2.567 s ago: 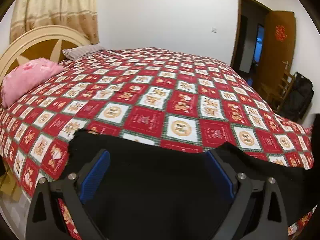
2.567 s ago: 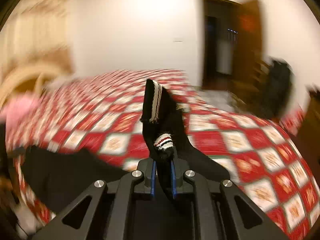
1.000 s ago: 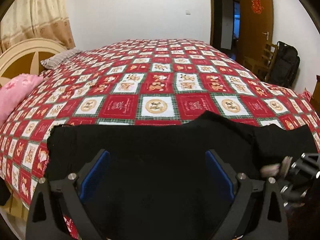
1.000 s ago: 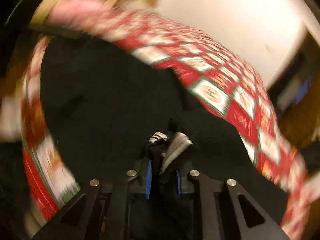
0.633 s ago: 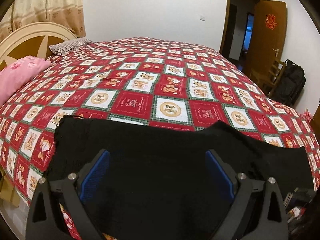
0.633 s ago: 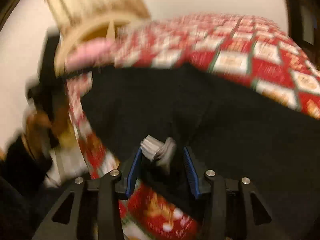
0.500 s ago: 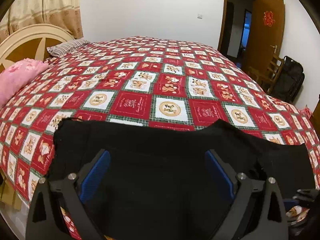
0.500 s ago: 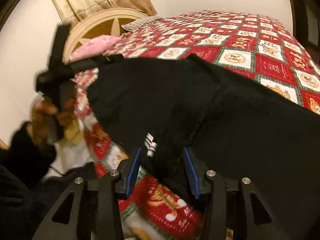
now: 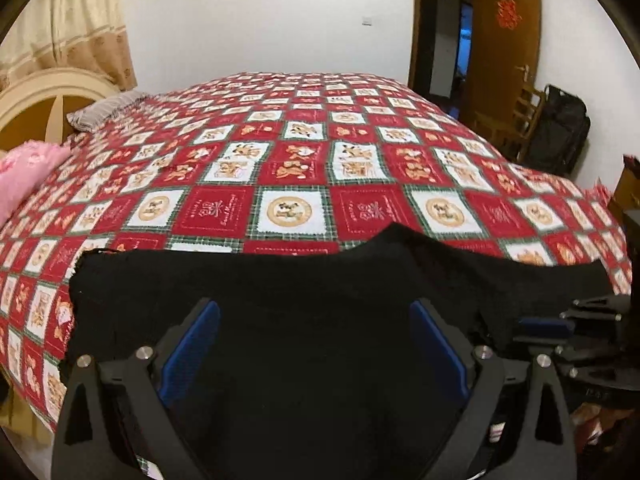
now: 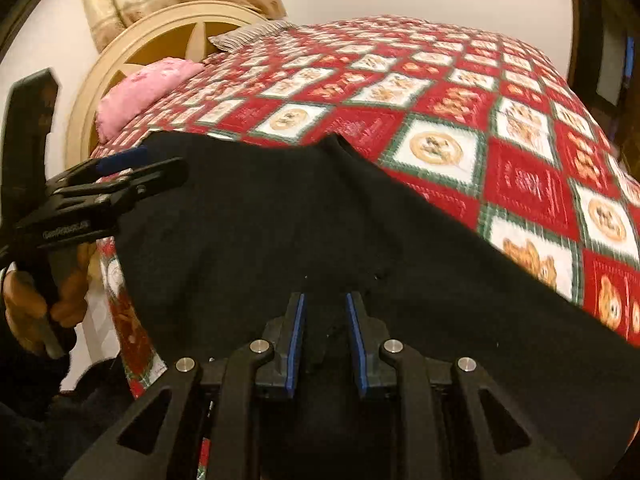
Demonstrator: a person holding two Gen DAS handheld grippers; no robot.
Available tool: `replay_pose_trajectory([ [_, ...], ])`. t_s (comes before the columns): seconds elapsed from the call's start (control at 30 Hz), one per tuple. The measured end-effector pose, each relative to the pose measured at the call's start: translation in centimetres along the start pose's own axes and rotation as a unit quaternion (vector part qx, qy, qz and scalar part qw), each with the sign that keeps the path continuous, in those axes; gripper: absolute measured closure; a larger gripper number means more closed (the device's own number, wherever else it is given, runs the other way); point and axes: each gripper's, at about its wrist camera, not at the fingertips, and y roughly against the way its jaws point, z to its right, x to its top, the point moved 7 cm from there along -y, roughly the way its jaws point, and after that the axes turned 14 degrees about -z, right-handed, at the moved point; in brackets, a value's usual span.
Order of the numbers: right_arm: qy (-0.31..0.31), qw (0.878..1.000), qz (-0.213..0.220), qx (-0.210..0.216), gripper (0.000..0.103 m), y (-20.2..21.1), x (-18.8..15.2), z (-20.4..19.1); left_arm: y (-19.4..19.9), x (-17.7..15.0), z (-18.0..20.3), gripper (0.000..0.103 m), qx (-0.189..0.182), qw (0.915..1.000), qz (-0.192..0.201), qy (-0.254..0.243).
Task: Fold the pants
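The black pants (image 9: 304, 300) lie spread flat on the near edge of the bed, and also fill the lower half of the right wrist view (image 10: 304, 232). My left gripper (image 9: 314, 344) is wide open just above the pants, holding nothing. It also shows at the left of the right wrist view (image 10: 124, 172), by the pants' left end. My right gripper (image 10: 324, 340) is partly open over the pants, with nothing between its blue pads. It also shows at the right edge of the left wrist view (image 9: 568, 324), by the pants' right end.
The bed carries a red and white patchwork quilt (image 9: 320, 168). A pink pillow (image 9: 24, 172) and a cream headboard (image 9: 44, 96) are at the left. A wooden chair (image 9: 516, 120), a black bag (image 9: 560, 136) and an open door (image 9: 504, 28) stand at the far right.
My right gripper carried the striped cuff end over onto the pants, opened and let it go. The cuff no longer shows. My left gripper stayed open over the pants.
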Motion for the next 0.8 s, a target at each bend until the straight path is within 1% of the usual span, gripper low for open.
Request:
replay_pose_trajectory([
  [0.07,-0.022,0.999,0.009,0.023,0.069,1.0,0.4,0.6,-0.2,-0.2,-0.1,0.005,0.007,1.0,-0.002,-0.003],
  [0.1,-0.032,0.999,0.016,0.028,0.051,1.7,0.7,0.8,-0.5,-0.2,-0.3,0.005,0.003,1.0,-0.007,0.001],
  [0.13,-0.036,0.999,0.024,0.023,0.036,2.2,1.1,0.9,-0.7,-0.3,-0.5,0.005,-0.002,0.9999,-0.011,0.007],
  [0.17,-0.034,0.999,0.03,0.016,0.033,2.4,1.1,0.6,-0.9,-0.2,-0.6,0.005,-0.007,0.9998,-0.014,0.014],
  [0.2,-0.027,0.999,0.029,0.009,0.033,2.3,1.4,0.2,-1.0,-0.3,-0.8,0.005,-0.013,0.9996,-0.016,0.021],
  [0.23,-0.019,1.0,0.016,0.007,0.033,1.6,1.4,-0.3,-1.0,-0.3,-1.0,0.005,-0.018,0.9994,-0.016,0.026],
  [0.27,-0.016,1.0,-0.008,-0.006,0.033,0.3,1.3,-0.8,-1.0,-0.3,-1.0,0.005,-0.021,0.9992,-0.016,0.029],
  [0.33,-0.007,0.998,-0.041,-0.043,0.033,-1.4,1.1,-1.0,-0.8,-0.4,-1.1,0.005,-0.022,0.9992,-0.014,0.031],
  [0.37,0.008,0.996,-0.049,-0.068,0.033,-2.2,1.0,-1.3,-0.6,-0.4,-1.3,0.005,-0.018,0.9993,-0.011,0.03],
  [0.4,0.022,0.995,-0.05,-0.082,0.033,-2.3,1.1,-1.5,-0.5,-0.5,-1.5,0.005,-0.015,0.9994,-0.01,0.03],
  [0.47,0.028,0.993,-0.054,-0.105,0.052,-2.1,0.9,-1.1,-0.5,-0.6,-1.8,0.005,-0.014,0.9993,-0.01,0.032],
  [0.5,0.014,0.994,-0.052,-0.098,0.066,-1.7,0.8,-0.2,-0.5,-0.6,-2.0,0.005,-0.015,0.9992,-0.01,0.035],
  [0.53,-0.011,0.996,-0.049,-0.076,0.085,-1.3,0.8,0.8,-0.5,-0.6,-2.2,0.005,-0.016,0.999,-0.01,0.04],
  [0.57,-0.06,0.997,-0.039,-0.038,0.089,-0.5,0.6,2.5,-0.5,-0.6,-2.4,0.005,-0.017,0.9988,-0.011,0.044],
  [0.6,-0.099,0.995,-0.026,0.003,0.092,0.1,0.2,3.7,-0.5,-0.6,-2.6,0.005,-0.021,0.9986,-0.01,0.048],
  [0.67,-0.171,0.982,0.01,0.077,0.093,1.1,-0.8,5.9,-0.4,-0.6,-2.8,0.005,-0.03,0.9979,-0.009,0.056],
  [0.7,-0.188,0.976,0.027,0.103,0.093,1.4,-1.1,6.4,-0.5,-0.6,-2.9,0.005,-0.034,0.9977,-0.01,0.058],
  [0.77,-0.222,0.956,0.073,0.176,0.093,2.3,-1.8,6.6,-0.6,-0.5,-2.9,0.005,-0.042,0.9972,-0.012,0.061],
  [0.8,-0.226,0.949,0.087,0.2,0.093,2.6,-1.8,6.4,-0.6,-0.5,-2.8,0.005,-0.048,0.9968,-0.013,0.063],
])
